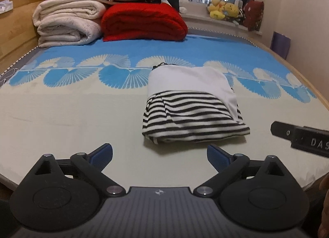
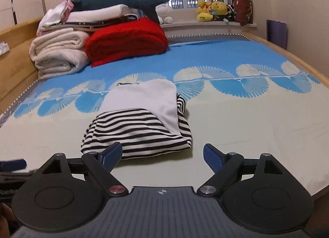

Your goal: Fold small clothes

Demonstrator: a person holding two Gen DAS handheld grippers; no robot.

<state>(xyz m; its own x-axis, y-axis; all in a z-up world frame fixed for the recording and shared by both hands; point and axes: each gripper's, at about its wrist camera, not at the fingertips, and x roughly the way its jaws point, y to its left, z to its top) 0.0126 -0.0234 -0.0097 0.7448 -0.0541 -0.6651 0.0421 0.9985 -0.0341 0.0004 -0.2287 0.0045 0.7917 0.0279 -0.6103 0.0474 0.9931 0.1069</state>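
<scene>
Folded black-and-white striped cotton garment (image 1: 193,112) lies centre frame on the bed (image 1: 82,119); left tongs (image 1: 160,154) and right tongs (image 2: 162,153) gape wide, empty; folding appears complete.

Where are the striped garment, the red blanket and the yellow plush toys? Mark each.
striped garment (image 1: 191,119), left wrist view, on its striped lower half.
red blanket (image 2: 127,38), right wrist view, on its folded top.
yellow plush toys (image 2: 213,10), right wrist view, on the middle toy.

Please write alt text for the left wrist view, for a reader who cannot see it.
A folded striped garment with a white panel lies on a bed, just beyond the left gripper, whose jaws are open and empty. Folded blankets, one red blanket, are stacked at the far end.
</scene>
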